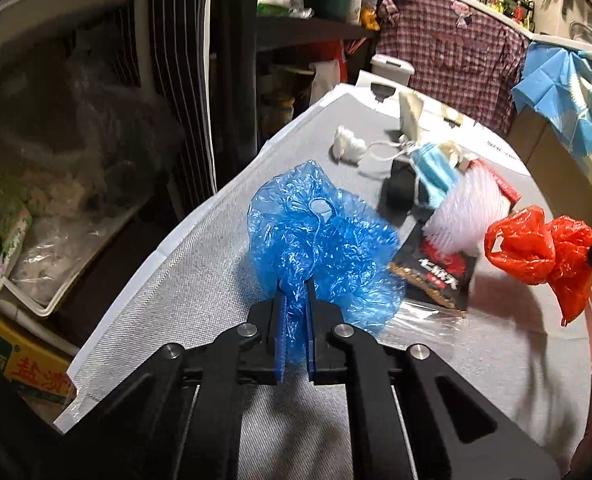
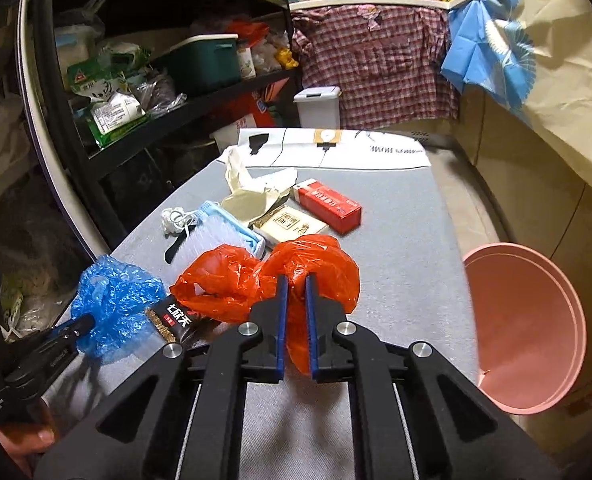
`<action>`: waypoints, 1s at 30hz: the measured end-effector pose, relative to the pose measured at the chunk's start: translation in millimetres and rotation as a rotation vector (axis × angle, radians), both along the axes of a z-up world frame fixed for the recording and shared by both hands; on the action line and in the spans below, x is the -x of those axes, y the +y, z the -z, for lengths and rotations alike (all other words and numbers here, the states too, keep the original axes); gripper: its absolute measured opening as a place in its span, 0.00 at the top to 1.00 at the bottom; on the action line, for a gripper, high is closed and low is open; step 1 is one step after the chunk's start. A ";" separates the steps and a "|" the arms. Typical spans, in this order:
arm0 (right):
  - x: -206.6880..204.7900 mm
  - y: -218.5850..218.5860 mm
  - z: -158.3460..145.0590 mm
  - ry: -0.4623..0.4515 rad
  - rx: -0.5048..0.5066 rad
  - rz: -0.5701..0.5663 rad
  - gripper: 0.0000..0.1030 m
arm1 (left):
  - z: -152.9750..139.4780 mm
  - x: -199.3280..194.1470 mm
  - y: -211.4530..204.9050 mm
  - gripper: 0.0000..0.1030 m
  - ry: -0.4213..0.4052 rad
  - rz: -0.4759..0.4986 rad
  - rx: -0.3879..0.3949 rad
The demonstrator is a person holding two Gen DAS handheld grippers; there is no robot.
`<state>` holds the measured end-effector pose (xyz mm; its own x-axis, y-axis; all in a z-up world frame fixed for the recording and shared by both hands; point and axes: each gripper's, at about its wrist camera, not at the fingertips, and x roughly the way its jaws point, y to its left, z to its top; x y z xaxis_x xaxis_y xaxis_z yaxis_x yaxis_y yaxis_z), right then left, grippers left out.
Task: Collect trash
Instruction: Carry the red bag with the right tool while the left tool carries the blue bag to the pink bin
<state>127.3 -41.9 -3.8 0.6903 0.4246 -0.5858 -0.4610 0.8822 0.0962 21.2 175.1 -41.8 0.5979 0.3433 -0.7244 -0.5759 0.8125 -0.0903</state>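
My left gripper (image 1: 295, 298) is shut on a crumpled blue plastic bag (image 1: 320, 240), whose film is squeezed between the blue pads just above the grey table cloth (image 1: 176, 280). My right gripper (image 2: 296, 286) is shut on a crumpled red plastic bag (image 2: 264, 280), seen at the right edge of the left wrist view as the red bag (image 1: 536, 248). More trash lies on the table: a black snack wrapper (image 2: 176, 322), a blue face mask (image 2: 232, 232), a red carton (image 2: 330, 204), a cream wrapper (image 2: 252, 196) and a white wad (image 1: 348, 146).
A pink bin (image 2: 536, 328) stands open beside the table's right edge. Dark shelving (image 2: 176, 80) packed with bags and boxes runs along the left. A checked shirt (image 2: 376, 64) and a white lidded bin (image 2: 320, 106) are beyond the far end. A hand (image 2: 36, 440) holds the left gripper.
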 end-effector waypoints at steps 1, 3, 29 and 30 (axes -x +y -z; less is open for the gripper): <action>2.0 -1.6 -1.7 -0.005 0.000 0.003 0.92 | -3.1 1.5 -1.5 0.93 -0.010 0.003 -0.003; 9.0 -7.1 -7.6 -0.021 0.000 0.011 0.92 | -12.6 5.9 -5.5 0.93 -0.037 0.009 -0.020; 64.4 -76.4 -72.0 -0.129 -0.046 0.088 0.92 | -84.3 45.0 -47.1 0.93 -0.226 0.147 -0.152; 65.1 -79.6 -74.2 -0.134 -0.040 0.092 0.92 | -84.9 44.8 -48.7 0.93 -0.227 0.153 -0.149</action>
